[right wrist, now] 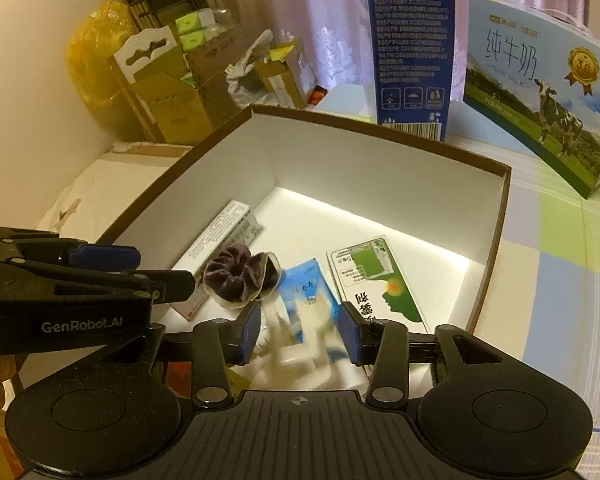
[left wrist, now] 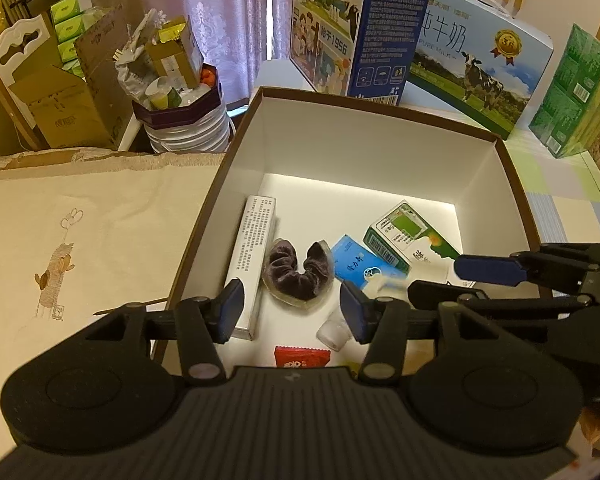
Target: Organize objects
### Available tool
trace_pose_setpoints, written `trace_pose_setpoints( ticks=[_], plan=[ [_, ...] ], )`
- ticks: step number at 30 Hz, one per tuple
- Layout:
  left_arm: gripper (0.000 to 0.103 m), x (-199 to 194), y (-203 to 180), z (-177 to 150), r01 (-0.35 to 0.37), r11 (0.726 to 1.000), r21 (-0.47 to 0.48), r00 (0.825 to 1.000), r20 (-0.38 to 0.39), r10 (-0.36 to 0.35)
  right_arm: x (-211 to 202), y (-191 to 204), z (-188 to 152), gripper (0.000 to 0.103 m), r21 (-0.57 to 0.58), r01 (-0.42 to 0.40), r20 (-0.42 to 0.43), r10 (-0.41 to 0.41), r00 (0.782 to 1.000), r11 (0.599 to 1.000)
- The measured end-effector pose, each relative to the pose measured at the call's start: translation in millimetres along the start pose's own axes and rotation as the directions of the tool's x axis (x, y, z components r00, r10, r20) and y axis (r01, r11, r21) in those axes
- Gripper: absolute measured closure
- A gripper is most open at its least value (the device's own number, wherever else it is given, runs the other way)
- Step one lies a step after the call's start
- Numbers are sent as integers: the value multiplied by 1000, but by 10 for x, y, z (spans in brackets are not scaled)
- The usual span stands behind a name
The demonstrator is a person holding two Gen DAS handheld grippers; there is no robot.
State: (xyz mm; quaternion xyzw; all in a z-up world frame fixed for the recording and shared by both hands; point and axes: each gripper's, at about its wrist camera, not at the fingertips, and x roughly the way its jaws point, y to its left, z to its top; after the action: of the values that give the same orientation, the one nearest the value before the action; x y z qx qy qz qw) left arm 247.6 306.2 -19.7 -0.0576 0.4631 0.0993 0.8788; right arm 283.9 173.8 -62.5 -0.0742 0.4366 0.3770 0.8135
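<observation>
Pink curtains and stacked milk cartons fill the background, with a brown-rimmed white box sitting on the surface, partly over a cream embroidered cloth.

From the left wrist view, our left gripper hangs over the near end of the box with its jaws spread wide and nothing between them. Inside the box we've got a long white carton along the left wall, a dark purple scrunchie just beside it, then a light blue packet and a green-and-white medicine box leaning together. A small clear cup and a red packet lie near the front edge. Our right gripper pokes in from the right.

From the right wrist view, the right gripper's jaws are parted, with a blurry white-and-blue thing in the gap; we can't tell if it's touching the pads. The scrunchie sits just ahead, touching the blue packet, the green box to the right. Our left gripper comes in low from the left.
</observation>
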Motion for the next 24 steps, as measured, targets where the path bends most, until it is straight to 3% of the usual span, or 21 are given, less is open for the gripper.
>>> trace_pose_setpoints(
  ticks=[3,9,24],
  plan=[
    [44,-36,10,-9,1,1000,-5,1000,9,-1,-77,-28,-4,50,14,-1,18,1,1000,1000],
    [34,-144,-1,-60,24,1000,-7,999,26,-24,-332,-60,-68,43,32,-15,53,13,999,999],
    [19,-786,-166,-387,50,999,1,991,121,-49,-1157,-98,-389,35,102,21,139,-35,990,995]
  ],
)
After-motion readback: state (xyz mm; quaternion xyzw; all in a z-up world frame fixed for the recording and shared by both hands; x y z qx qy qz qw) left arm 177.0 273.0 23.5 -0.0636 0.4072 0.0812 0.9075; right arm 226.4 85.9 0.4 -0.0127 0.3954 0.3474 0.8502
